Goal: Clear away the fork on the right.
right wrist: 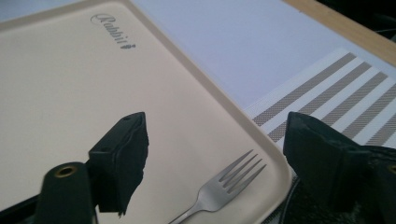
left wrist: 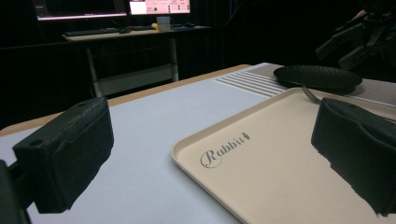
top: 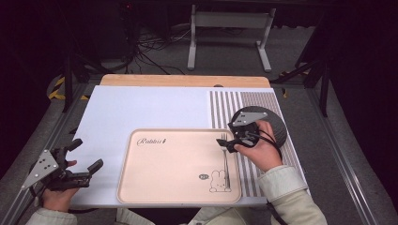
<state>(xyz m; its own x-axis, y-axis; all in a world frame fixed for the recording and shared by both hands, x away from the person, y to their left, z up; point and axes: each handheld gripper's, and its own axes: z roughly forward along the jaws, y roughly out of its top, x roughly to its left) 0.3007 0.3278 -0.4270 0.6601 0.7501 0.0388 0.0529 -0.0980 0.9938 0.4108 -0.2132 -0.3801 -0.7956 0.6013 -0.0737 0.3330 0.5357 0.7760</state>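
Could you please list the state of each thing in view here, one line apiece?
Fork: lying flat on the tray, along its right side, free of both grippers.
Tray: flat on the table, holding just the fork.
Black plate: on the striped mat, nothing seen on it.
Right gripper: open, above the fork, gripping nothing.
Left gripper: open, holding nothing, left of the tray.

Between my left gripper (top: 83,157) and the tray (top: 141,187) lies bare white mat (top: 141,108), open for passing. On my right, the fork (top: 225,164) lies along the tray's right edge just beneath my right gripper (top: 225,140), and the black plate (top: 277,129) sits close behind that hand, crowding that corner.
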